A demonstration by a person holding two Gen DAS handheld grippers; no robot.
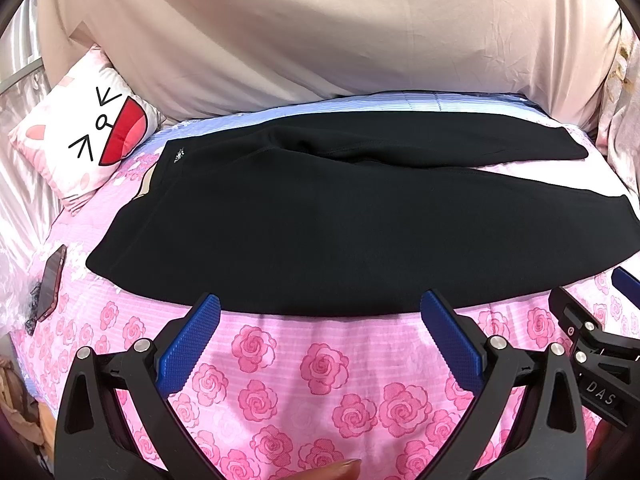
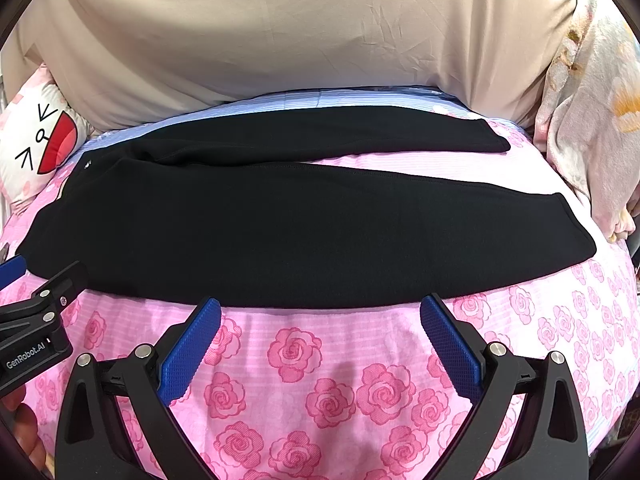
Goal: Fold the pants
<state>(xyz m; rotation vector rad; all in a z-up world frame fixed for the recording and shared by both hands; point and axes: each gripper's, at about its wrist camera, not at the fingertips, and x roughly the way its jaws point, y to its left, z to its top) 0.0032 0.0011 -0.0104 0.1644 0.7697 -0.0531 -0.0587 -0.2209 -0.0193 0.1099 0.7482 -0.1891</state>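
Pants (image 1: 340,232) lie crosswise just beyond our 2 grippers, waistband left. Left gripper (image 1: 320,312) and right gripper (image 2: 320,312) gape wide, holding nothing.

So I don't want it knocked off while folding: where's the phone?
In the left wrist view, the phone lies at the far left on the rose-print bedspread, below the cat pillow and left of the pants.

Right tongs (image 2: 320,312) gape wide over the rose-print bedsheet (image 2: 328,392); black pants (image 2: 280,232) lie flat just beyond their tips, left tongs (image 2: 24,276) alongside.
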